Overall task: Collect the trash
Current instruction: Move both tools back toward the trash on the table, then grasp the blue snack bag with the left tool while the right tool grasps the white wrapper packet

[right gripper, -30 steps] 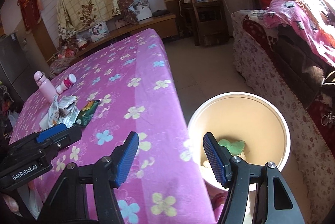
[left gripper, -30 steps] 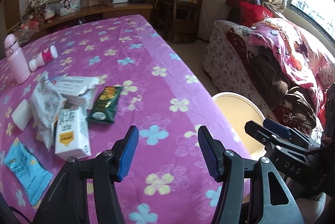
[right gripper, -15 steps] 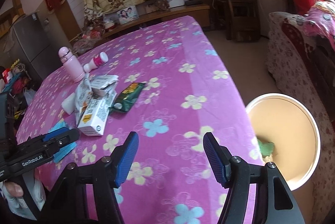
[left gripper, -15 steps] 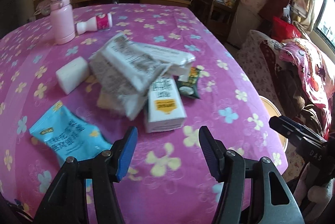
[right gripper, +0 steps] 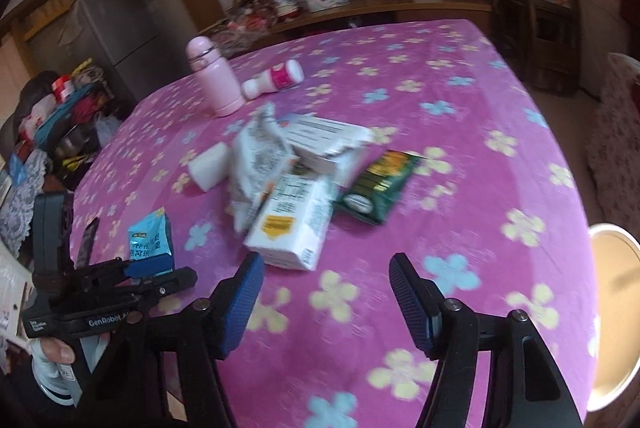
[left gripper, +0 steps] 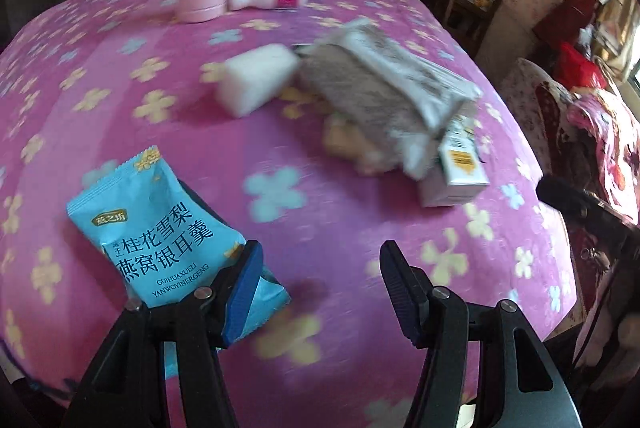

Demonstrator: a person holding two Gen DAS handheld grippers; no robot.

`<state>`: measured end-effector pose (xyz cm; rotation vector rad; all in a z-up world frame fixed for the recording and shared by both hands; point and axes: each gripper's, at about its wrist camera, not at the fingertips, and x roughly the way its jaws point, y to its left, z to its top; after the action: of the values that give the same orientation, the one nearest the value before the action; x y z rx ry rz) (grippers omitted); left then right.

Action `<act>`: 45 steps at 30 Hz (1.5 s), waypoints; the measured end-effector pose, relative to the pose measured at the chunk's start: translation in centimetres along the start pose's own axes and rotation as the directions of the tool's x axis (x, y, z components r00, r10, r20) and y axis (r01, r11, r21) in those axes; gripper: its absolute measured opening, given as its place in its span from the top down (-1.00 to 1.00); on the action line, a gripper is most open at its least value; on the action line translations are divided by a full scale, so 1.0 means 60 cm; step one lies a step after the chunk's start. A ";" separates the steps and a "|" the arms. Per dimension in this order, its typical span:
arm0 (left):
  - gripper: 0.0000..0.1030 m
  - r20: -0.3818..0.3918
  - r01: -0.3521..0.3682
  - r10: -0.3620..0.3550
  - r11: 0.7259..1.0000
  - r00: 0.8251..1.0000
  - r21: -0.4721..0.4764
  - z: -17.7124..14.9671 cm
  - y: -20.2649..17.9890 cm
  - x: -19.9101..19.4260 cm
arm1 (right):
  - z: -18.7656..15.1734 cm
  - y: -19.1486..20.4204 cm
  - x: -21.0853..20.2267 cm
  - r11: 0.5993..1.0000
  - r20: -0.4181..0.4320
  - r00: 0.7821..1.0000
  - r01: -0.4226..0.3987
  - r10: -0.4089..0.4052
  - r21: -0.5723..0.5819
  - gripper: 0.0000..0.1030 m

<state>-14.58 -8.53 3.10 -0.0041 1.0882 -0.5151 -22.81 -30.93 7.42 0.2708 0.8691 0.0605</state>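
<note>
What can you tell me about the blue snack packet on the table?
The blue snack packet is a flat, glossy pouch with crimped ends, dark Chinese lettering and a small green label. It looks sealed. It lies face up on the pink flowered tablecloth, apart from the other wrappers. The left tongs hover open beside it, one blue finger overlapping its corner; contact is unclear.

Both tools are black plastic frames with silver rivets at the pivots. The left gripper and right gripper each carry two blue ribbed pads. White "GenRobot.AI" lettering runs along the left unit's side, where a hand shows a white cuff.
</note>
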 end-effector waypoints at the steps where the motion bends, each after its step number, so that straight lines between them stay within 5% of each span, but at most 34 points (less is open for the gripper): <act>1: -0.20 0.003 0.007 -0.007 1.000 1.000 -0.018 -0.001 0.014 -0.012 | 0.012 0.011 0.011 1.000 -0.007 1.000 -0.024 0.023 -0.008 -0.37; 7: -0.34 0.060 0.073 -0.068 0.994 0.996 -0.083 -0.005 0.054 -0.074 | 0.081 0.084 0.080 0.989 -0.051 0.998 -0.031 0.024 -0.144 -0.46; 16: -0.50 0.121 -0.011 0.039 0.975 0.992 -0.224 -0.009 0.134 -0.097 | 0.143 0.149 0.163 0.926 -0.087 0.990 0.073 -0.113 -0.369 -0.45; 26: -0.56 0.037 -0.044 0.059 0.943 0.998 -0.331 -0.010 0.170 -0.029 | 0.163 0.165 0.191 0.905 -0.100 0.989 0.059 -0.111 -0.422 -0.46; 36: -0.64 0.058 -0.091 0.115 0.947 0.992 -0.308 -0.003 0.145 -0.020 | 0.132 0.198 0.224 0.866 -0.081 0.983 0.104 -0.164 -0.489 -0.47; 43: -0.64 0.061 -0.111 0.132 0.958 0.989 -0.264 -0.009 0.135 -0.016 | 0.119 0.196 0.252 0.914 -0.138 0.982 0.064 -0.129 -0.401 -0.54; 45: -0.43 0.068 -0.125 0.146 0.962 0.987 -0.244 -0.011 0.131 -0.016 | 0.118 0.187 0.249 0.935 -0.133 0.987 0.036 -0.088 -0.354 -0.53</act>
<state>-12.35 -1.06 1.60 -0.1609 1.0525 -0.2560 -7.12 -19.15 3.51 -0.0982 0.9956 0.1769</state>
